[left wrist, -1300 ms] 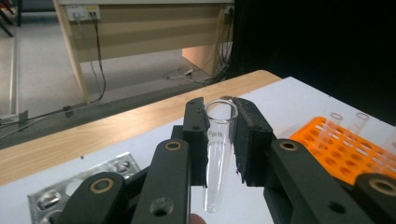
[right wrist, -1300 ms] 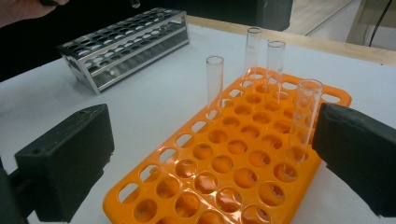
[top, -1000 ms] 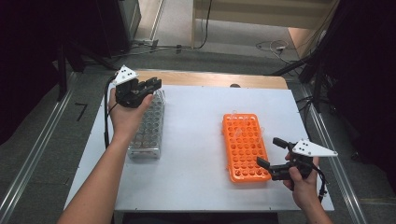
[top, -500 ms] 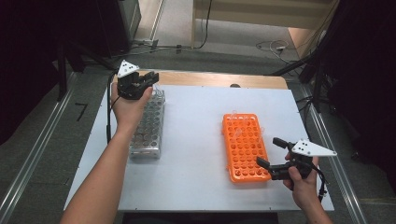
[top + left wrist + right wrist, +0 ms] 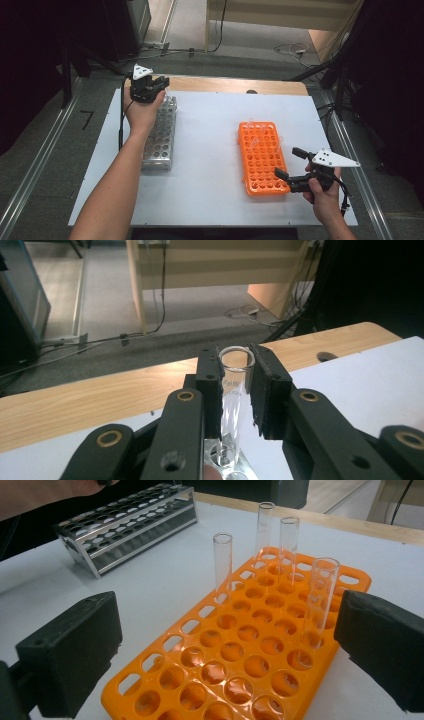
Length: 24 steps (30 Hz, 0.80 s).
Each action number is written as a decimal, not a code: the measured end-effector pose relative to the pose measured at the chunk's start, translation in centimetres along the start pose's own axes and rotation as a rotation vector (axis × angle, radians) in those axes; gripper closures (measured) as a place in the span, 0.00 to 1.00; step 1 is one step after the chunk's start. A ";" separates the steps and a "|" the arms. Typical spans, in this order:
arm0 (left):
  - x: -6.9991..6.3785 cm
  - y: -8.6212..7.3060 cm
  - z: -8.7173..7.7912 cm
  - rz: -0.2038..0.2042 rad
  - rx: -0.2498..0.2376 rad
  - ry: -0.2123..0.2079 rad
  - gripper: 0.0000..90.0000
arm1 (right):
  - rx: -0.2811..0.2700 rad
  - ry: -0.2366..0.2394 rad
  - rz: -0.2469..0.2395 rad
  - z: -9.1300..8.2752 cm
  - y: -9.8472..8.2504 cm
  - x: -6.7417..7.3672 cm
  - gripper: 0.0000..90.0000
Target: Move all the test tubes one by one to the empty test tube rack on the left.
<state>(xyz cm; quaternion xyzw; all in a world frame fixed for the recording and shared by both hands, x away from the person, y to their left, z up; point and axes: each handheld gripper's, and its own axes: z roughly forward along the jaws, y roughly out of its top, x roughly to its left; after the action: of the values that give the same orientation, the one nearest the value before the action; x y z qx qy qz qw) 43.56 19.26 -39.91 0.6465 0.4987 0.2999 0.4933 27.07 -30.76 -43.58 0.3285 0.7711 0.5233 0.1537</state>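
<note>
Glass tube (image 5: 233, 390) upright in left claw (image 5: 235, 385), clamped | arm outstretched | right claw (image 5: 291, 165) wide, level

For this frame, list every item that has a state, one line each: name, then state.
left gripper: shut on a glass tube, over the far end of the metal rack.
glass tube: upright between the pads, foot at the metal rack.
metal rack: lying flat on the table, holes look empty.
orange rack: flat on the table, four clear tubes standing upright in it, most holes empty.
right gripper: open, holding nothing, at the orange rack's near right corner.
</note>
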 end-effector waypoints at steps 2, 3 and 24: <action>0.1 -0.2 0.3 -0.001 0.009 0.005 0.85 | -0.001 0.001 -0.001 0.0 0.0 0.0 0.00; 0.2 -0.3 0.5 -0.003 0.014 0.005 0.85 | -0.001 0.001 -0.001 0.0 0.0 0.0 0.00; 0.0 -1.7 2.3 0.031 0.162 0.003 0.85 | 0.002 0.002 0.002 0.1 -0.1 -0.1 0.00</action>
<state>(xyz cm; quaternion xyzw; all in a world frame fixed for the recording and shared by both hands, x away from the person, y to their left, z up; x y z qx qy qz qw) 44.92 18.49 -42.27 0.6914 0.5119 0.2672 0.4342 27.18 -30.76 -43.69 0.3291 0.7715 0.5229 0.1520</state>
